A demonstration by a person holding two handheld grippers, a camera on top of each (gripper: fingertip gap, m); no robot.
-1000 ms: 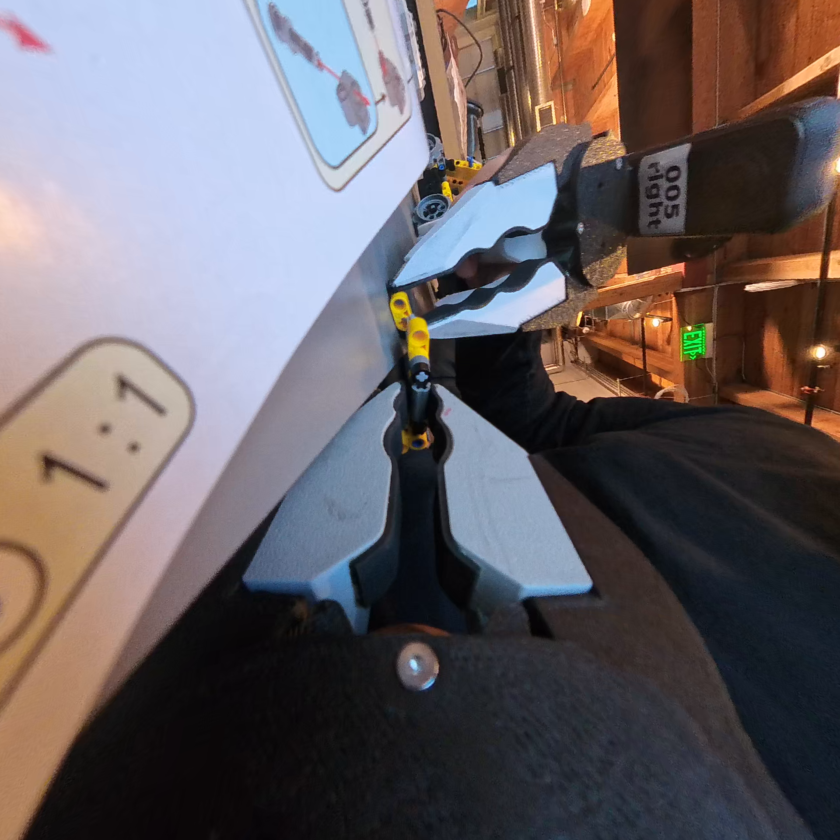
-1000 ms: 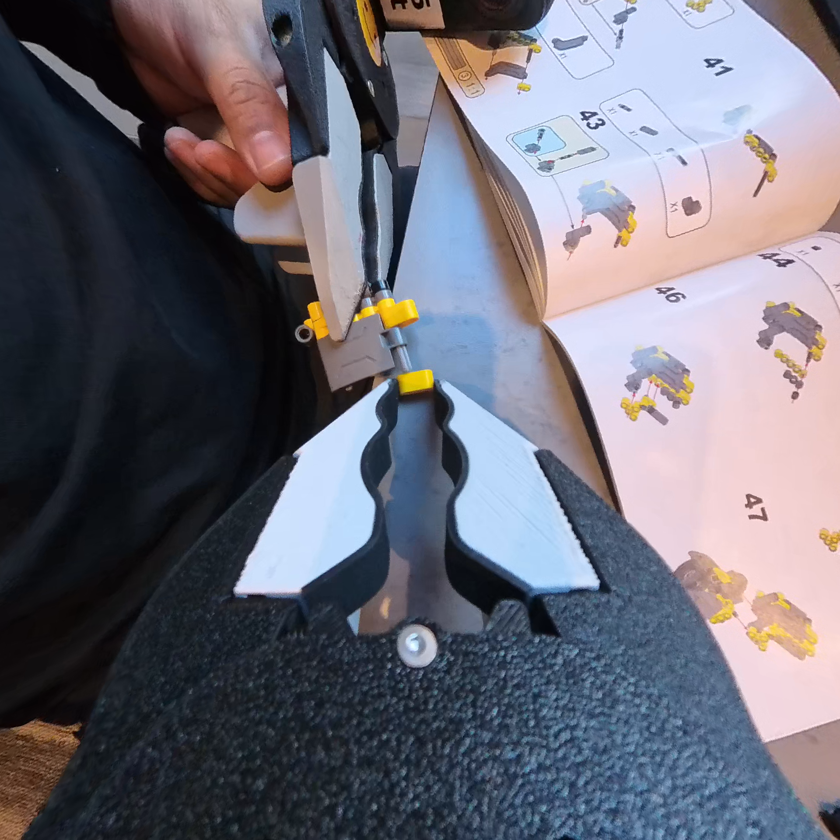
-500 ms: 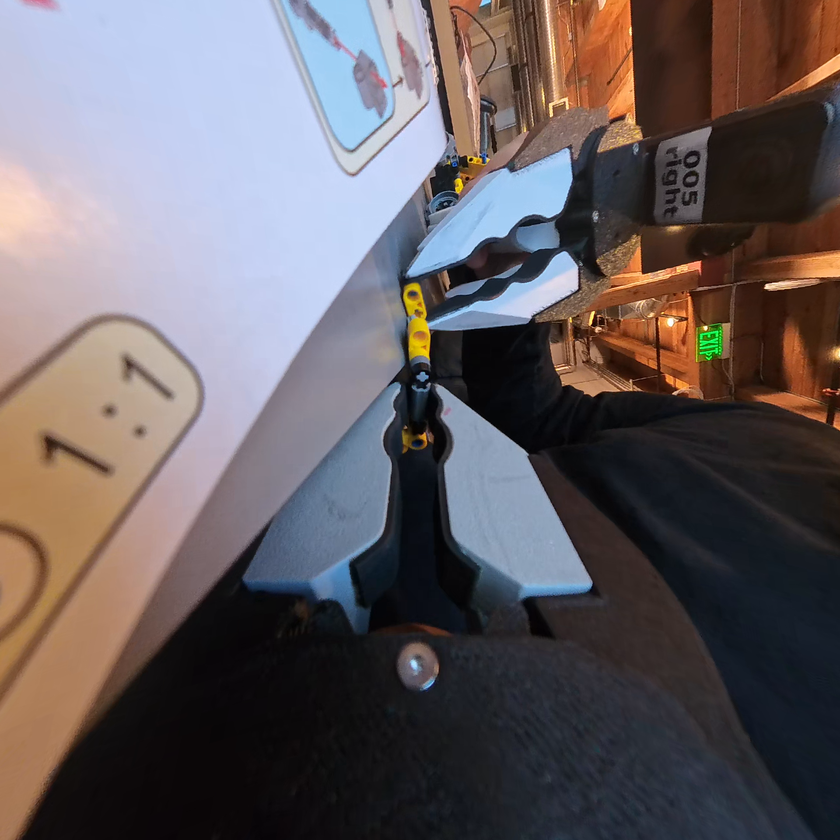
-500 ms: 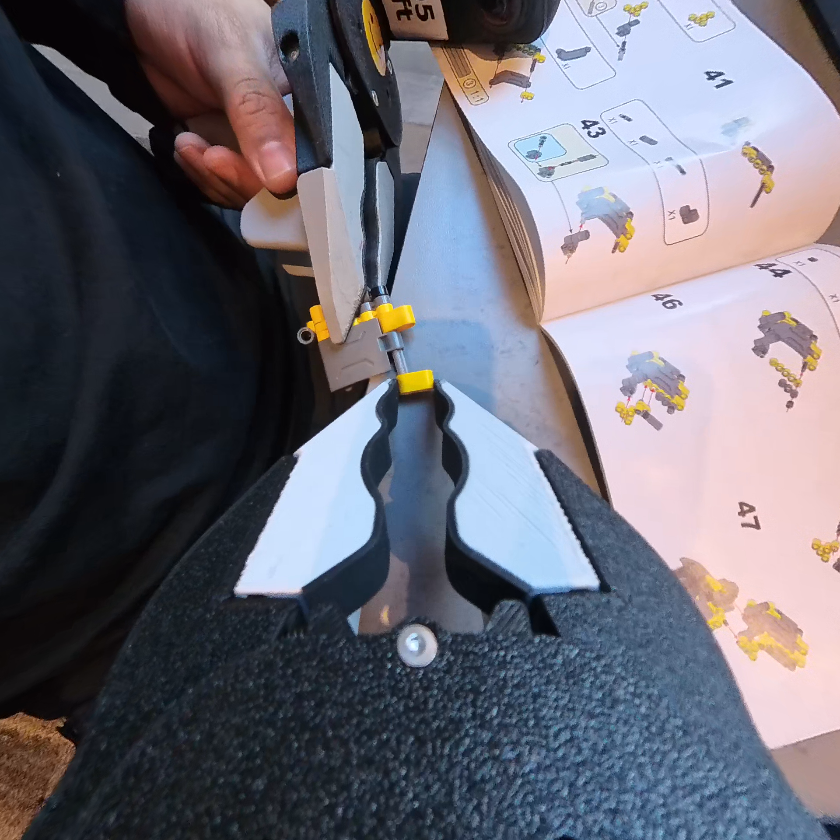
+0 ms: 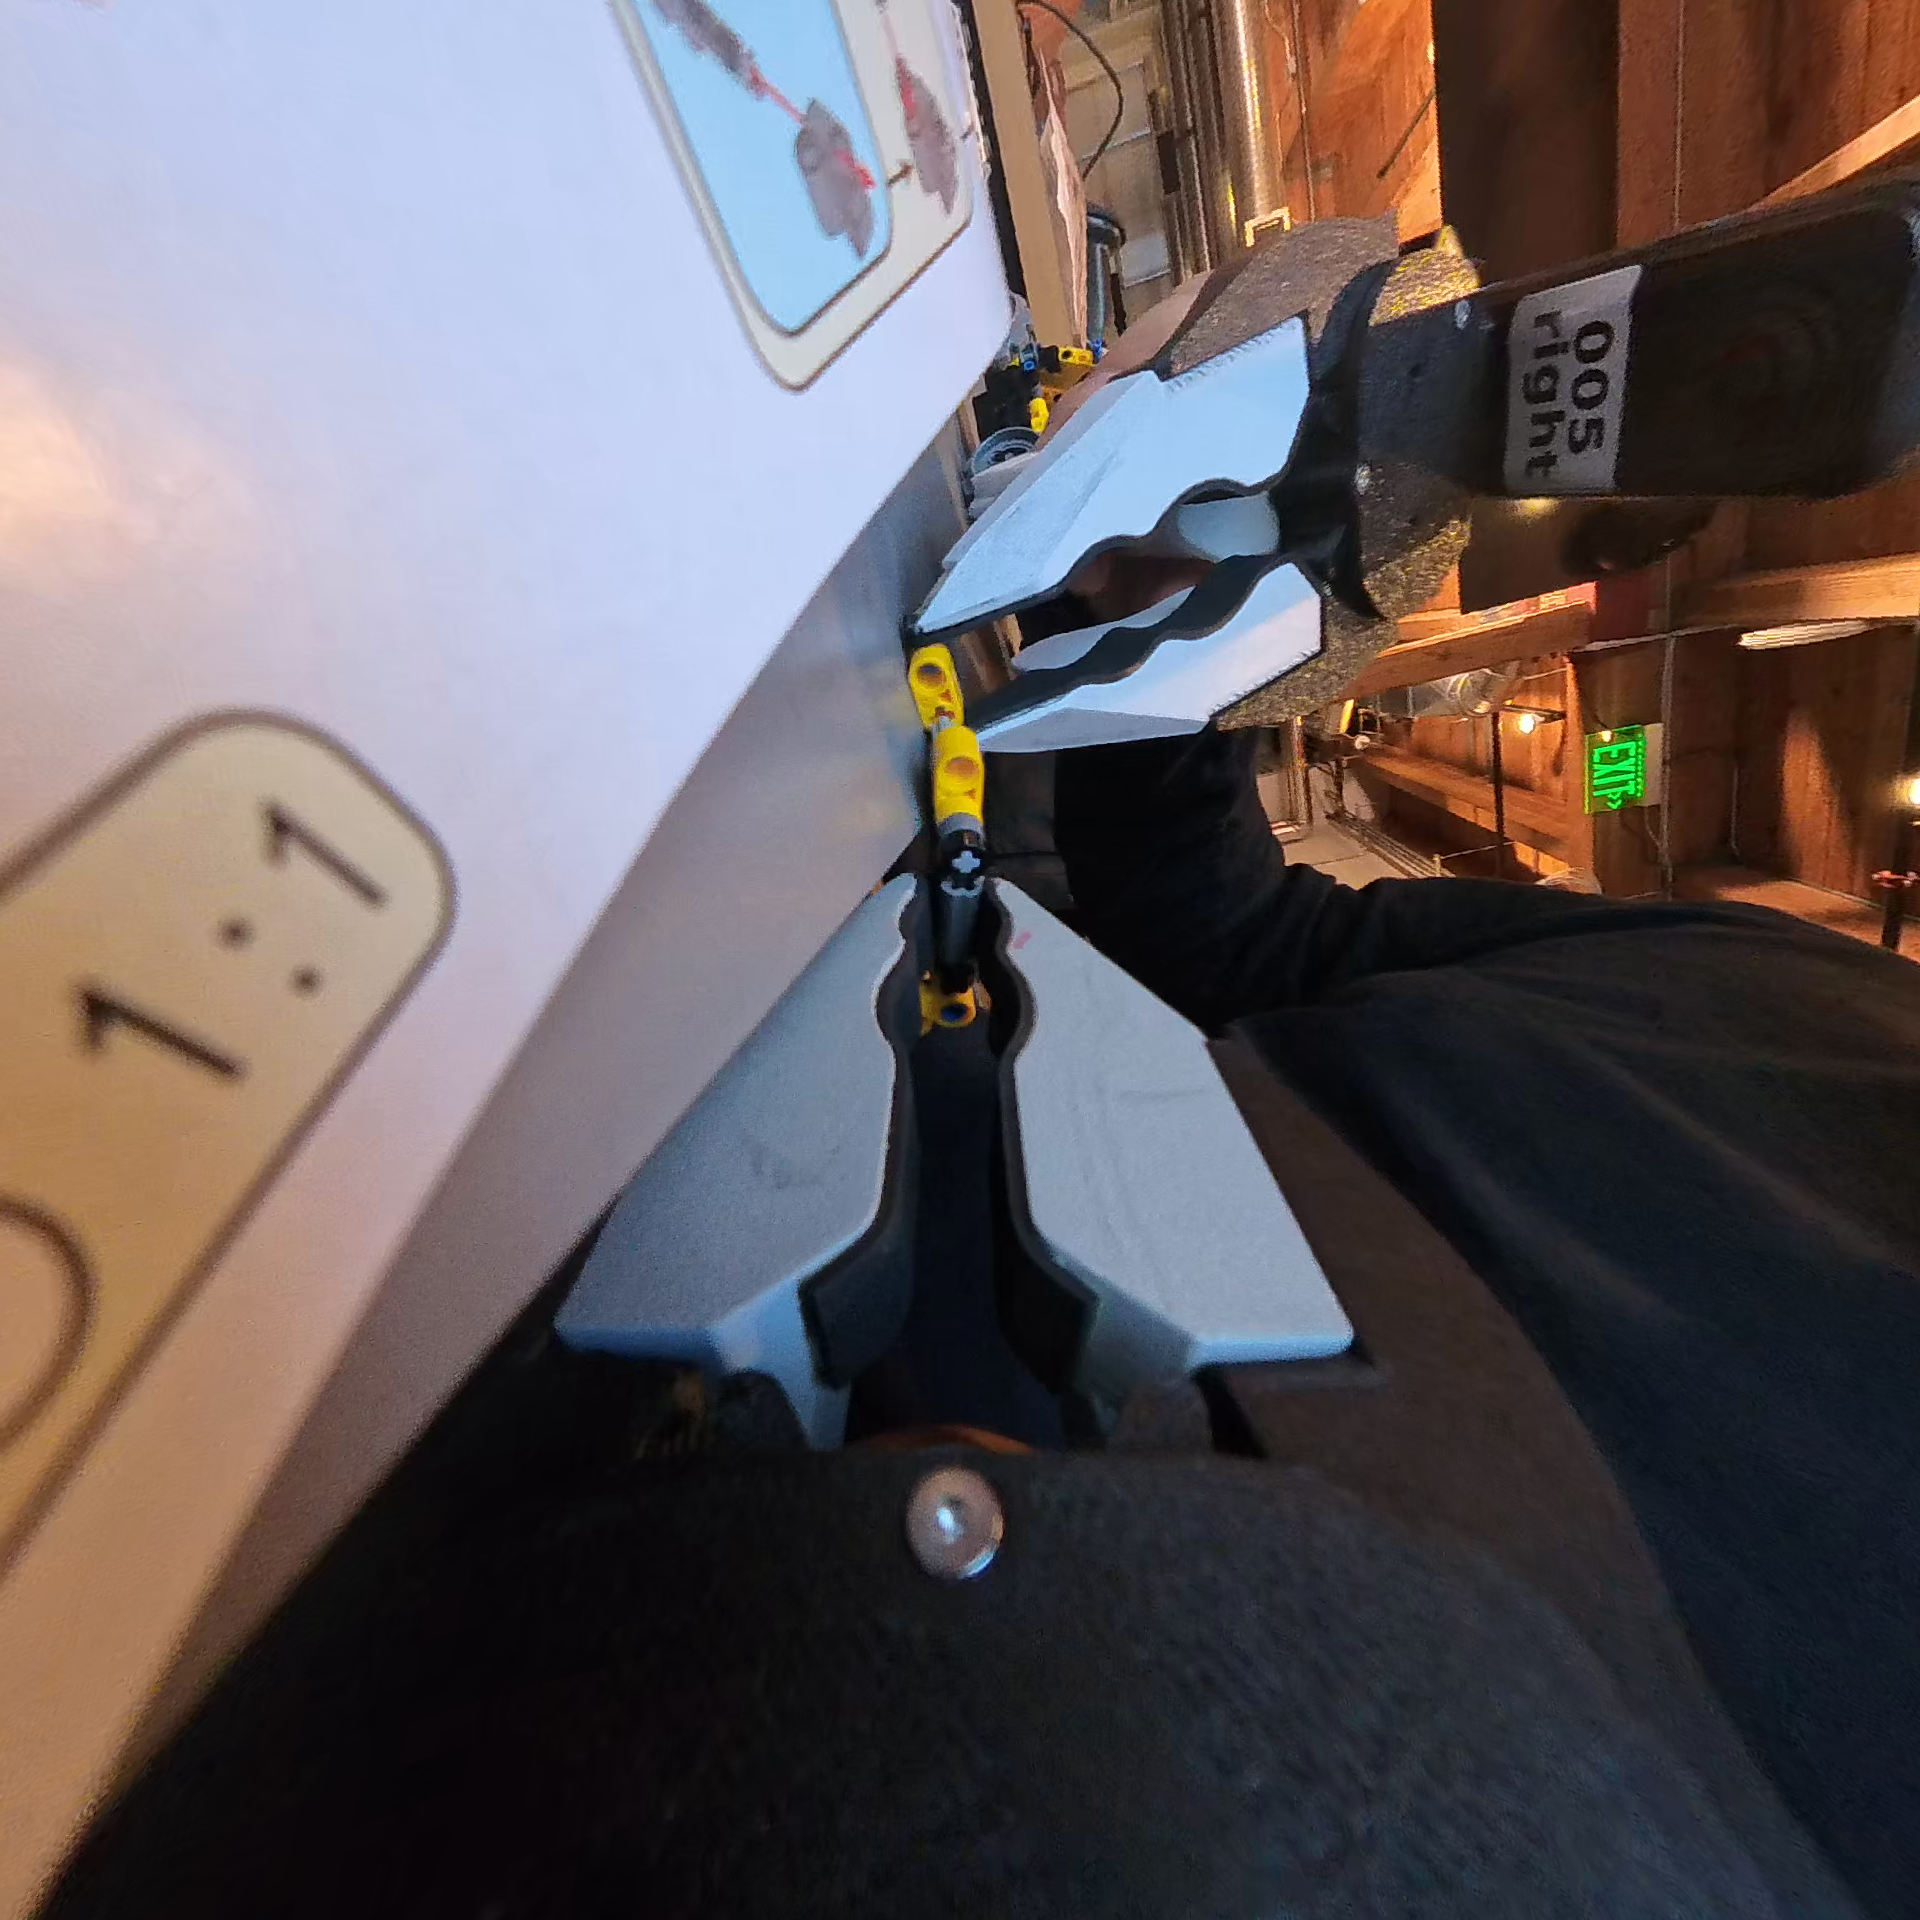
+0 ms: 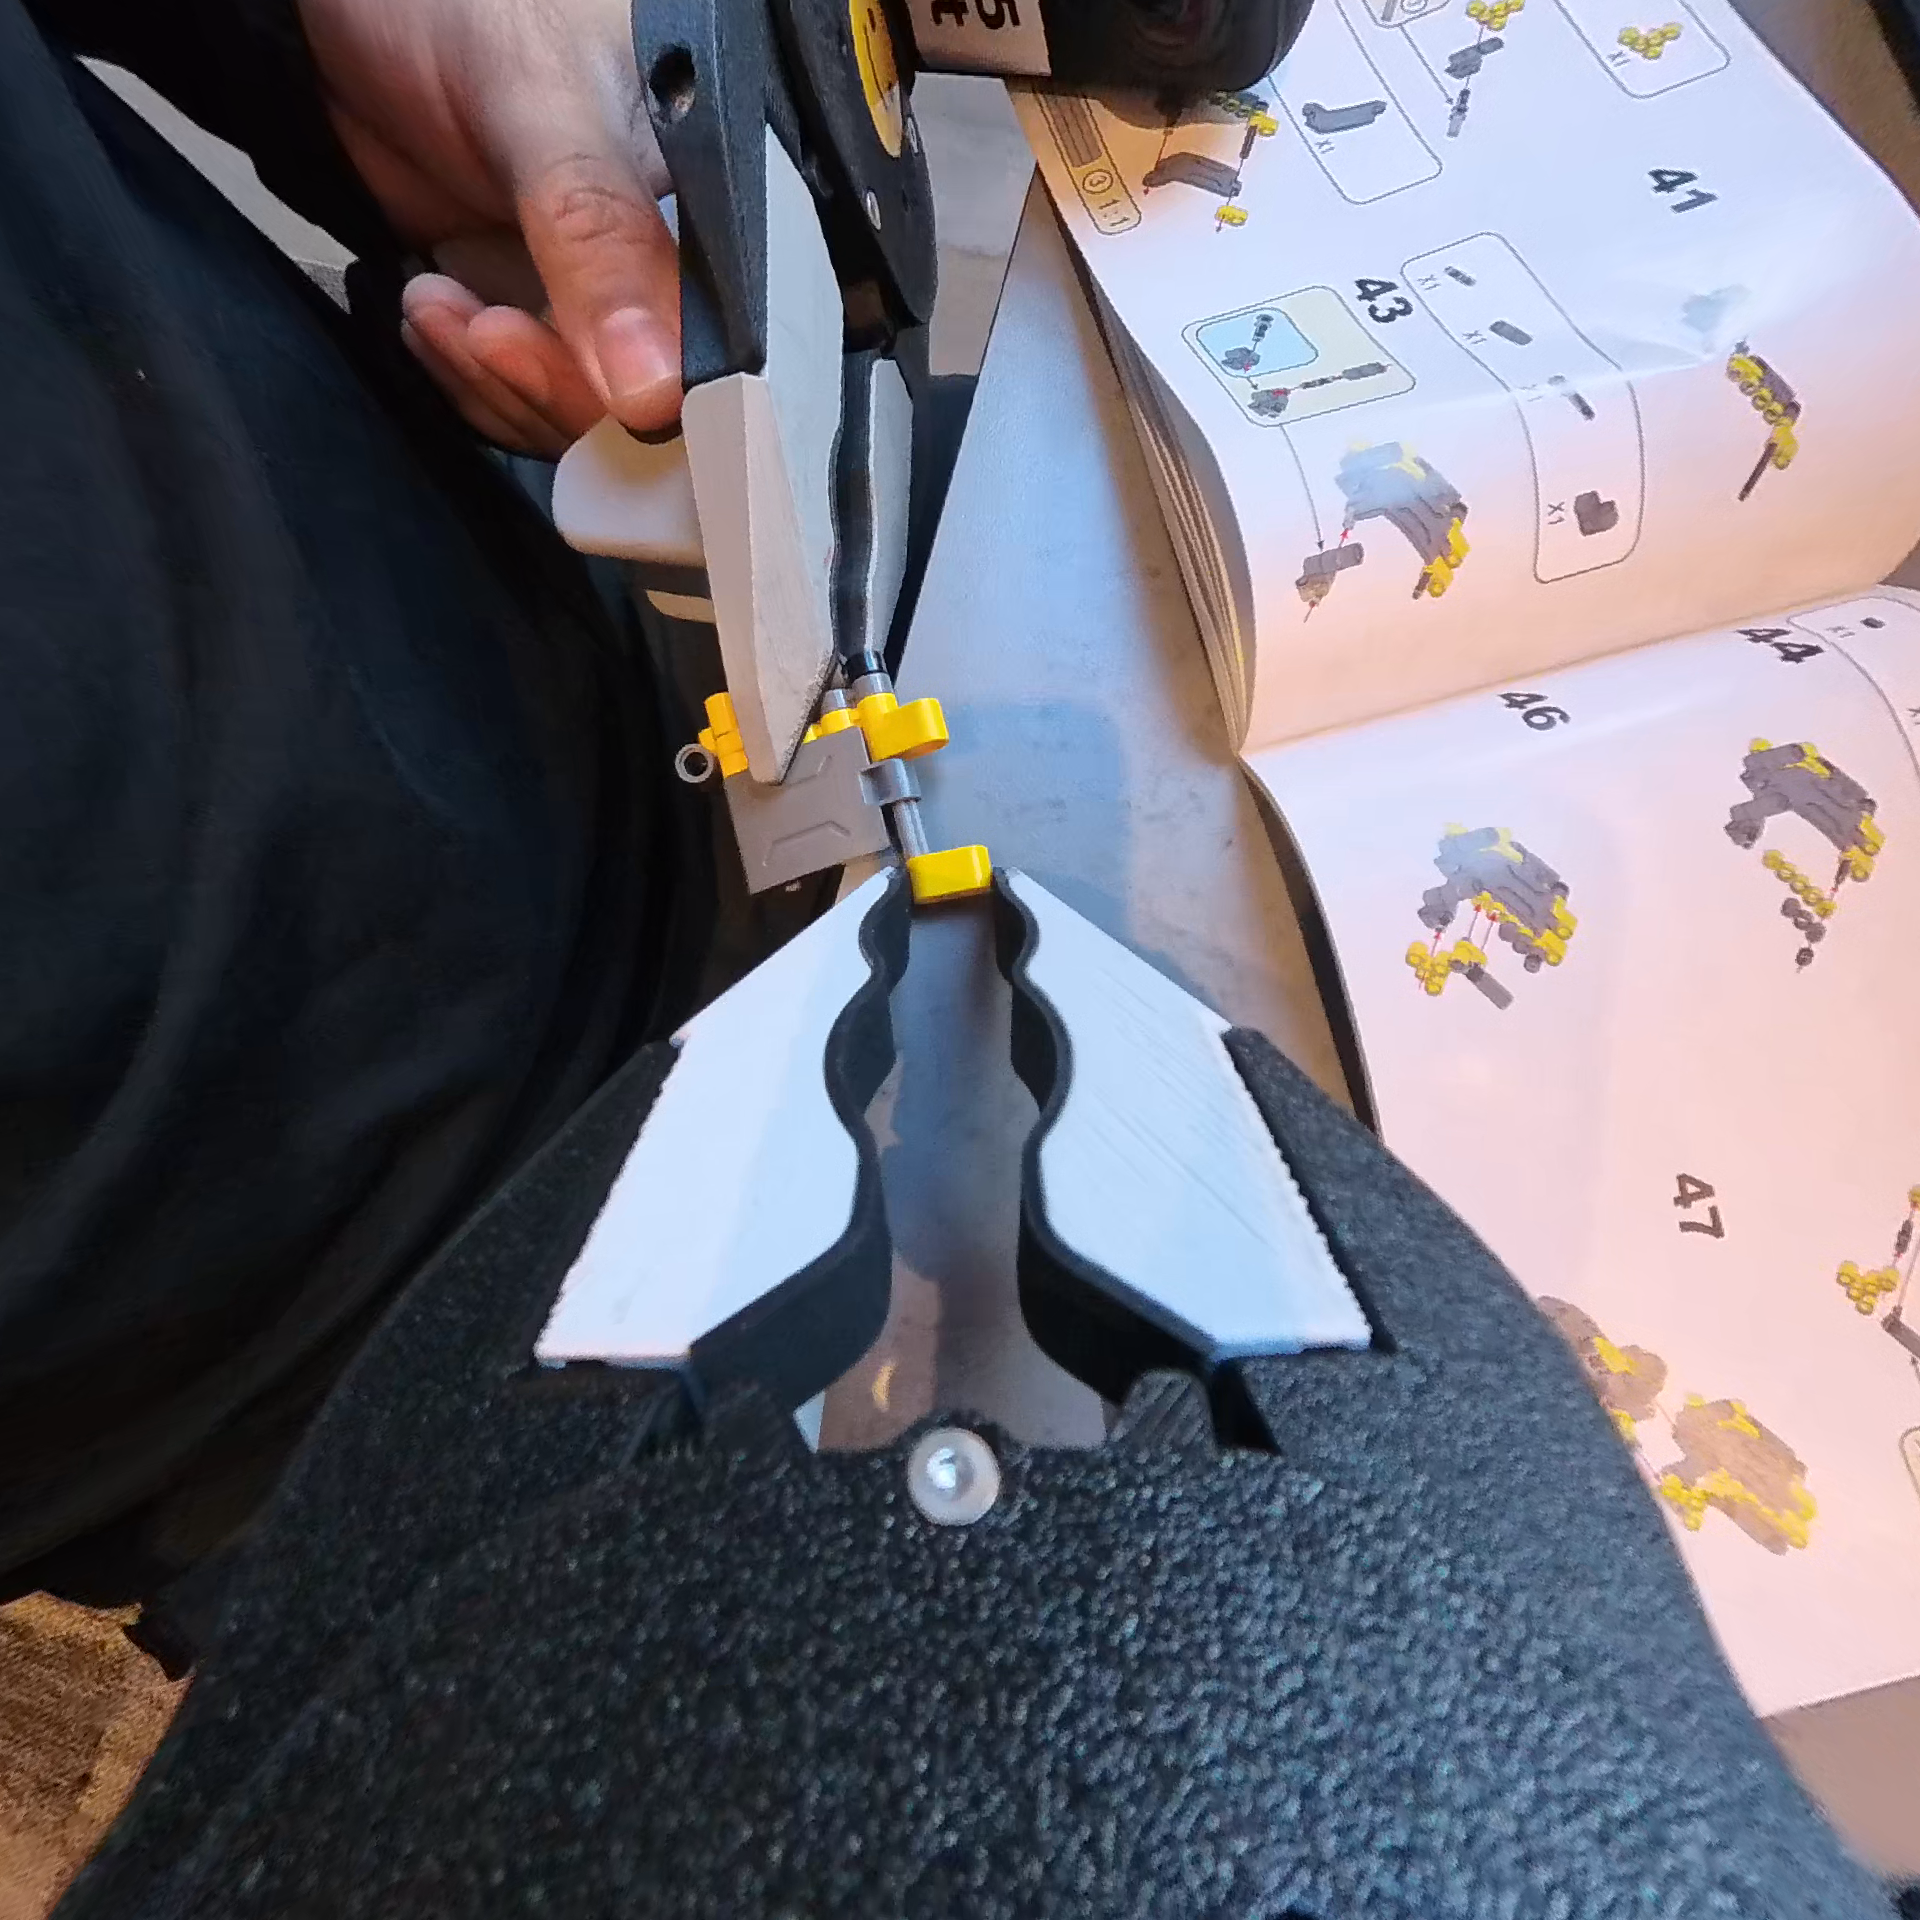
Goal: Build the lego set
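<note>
change vs earlier: in the right wrist view the open booklet (image 6: 1538, 790) sits a bit lower and further right than 1 s ago; in the left wrist view the right gripper sits slightly higher and closer. The grey axle between the two grippers shows a touch more bare length. Grips look the same.
left gripper (image 5: 954, 940): nearly closed, clamped on the small brick assembly (image 6: 821, 790). In its own view a dark pin with a cross-shaped end sits between the tips, a yellow bit deeper in the gap.
left gripper, other view (image 6: 831, 686): comes down from the top, tips pinching the grey-and-yellow assembly. A hand (image 6: 520, 208) wraps the handle behind it.
right gripper (image 6: 948, 883): narrowly open, tips pinching a yellow connector (image 6: 948, 871) from both sides.
connector position: on the end of the thin grey axle (image 6: 912, 826) that sticks out of the assembly, apart from the yellow piece higher up the axle.
assembly location: held in the air between the two grippers, over the edge of the grey table (image 6: 1081, 790), just beside the booklet.
surroundings: dark clothing (image 6: 260, 831) of the person on the left side of the right view.
</note>
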